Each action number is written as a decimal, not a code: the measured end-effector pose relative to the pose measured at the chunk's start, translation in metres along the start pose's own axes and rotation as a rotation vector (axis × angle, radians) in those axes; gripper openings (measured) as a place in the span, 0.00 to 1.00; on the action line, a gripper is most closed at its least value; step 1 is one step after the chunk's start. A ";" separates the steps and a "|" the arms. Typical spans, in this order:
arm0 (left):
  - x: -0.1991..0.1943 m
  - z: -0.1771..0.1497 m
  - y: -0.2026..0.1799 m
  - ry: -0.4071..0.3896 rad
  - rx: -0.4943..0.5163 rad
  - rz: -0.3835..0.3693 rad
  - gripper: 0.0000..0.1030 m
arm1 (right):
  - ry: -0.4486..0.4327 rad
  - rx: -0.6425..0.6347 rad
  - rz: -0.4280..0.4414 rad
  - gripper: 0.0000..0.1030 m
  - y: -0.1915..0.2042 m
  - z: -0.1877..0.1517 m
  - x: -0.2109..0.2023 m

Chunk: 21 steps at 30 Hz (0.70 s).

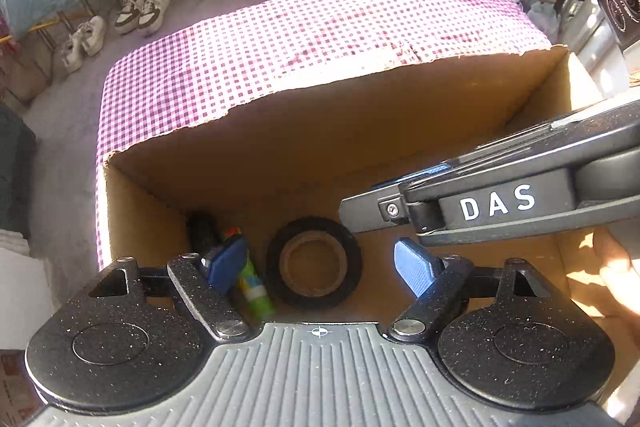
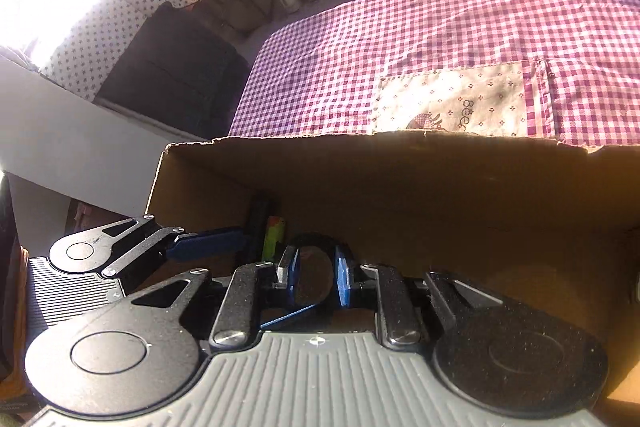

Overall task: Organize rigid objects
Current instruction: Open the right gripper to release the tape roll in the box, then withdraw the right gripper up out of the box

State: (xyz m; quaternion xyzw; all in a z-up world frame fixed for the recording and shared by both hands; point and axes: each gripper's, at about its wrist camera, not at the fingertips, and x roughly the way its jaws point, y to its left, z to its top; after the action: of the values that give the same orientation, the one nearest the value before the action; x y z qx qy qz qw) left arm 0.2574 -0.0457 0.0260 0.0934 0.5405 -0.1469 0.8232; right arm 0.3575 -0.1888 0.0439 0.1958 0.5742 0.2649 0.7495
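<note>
Left claw (image 1: 320,263): wide open, holding nothing, poised above the tape roll (image 1: 314,263) on the floor of the cardboard box (image 1: 360,99). Right claw (image 2: 316,281): jaws partly open, straddling the near edge of the roll; no firm grip is evident. Beside the roll, in the box's left corner, lie a green tube (image 1: 254,287) and a black cylinder (image 1: 202,231). The box stands on the checked cloth (image 1: 320,27). Step in hand, by judgement: depositing the roll. Next move: lift both claws clear of the box.
</note>
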 end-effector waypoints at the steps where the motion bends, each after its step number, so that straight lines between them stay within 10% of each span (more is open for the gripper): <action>1: -0.010 -0.002 -0.001 -0.020 0.000 -0.004 0.81 | -0.038 0.001 0.024 0.21 0.003 -0.003 -0.017; 8: -0.102 -0.027 -0.007 -0.273 0.031 -0.046 0.89 | -0.330 -0.076 0.094 0.31 0.031 -0.069 -0.138; 12: -0.145 -0.048 -0.010 -0.396 0.012 -0.023 0.90 | -0.492 -0.128 0.116 0.57 0.046 -0.131 -0.193; 21: -0.170 -0.114 -0.021 -0.455 -0.031 -0.207 0.99 | -0.662 -0.100 0.079 0.89 0.052 -0.252 -0.226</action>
State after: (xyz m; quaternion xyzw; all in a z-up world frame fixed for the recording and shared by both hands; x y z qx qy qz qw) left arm 0.0887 -0.0064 0.1365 -0.0106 0.3502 -0.2393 0.9056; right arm 0.0601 -0.2917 0.1796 0.2564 0.2776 0.2438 0.8932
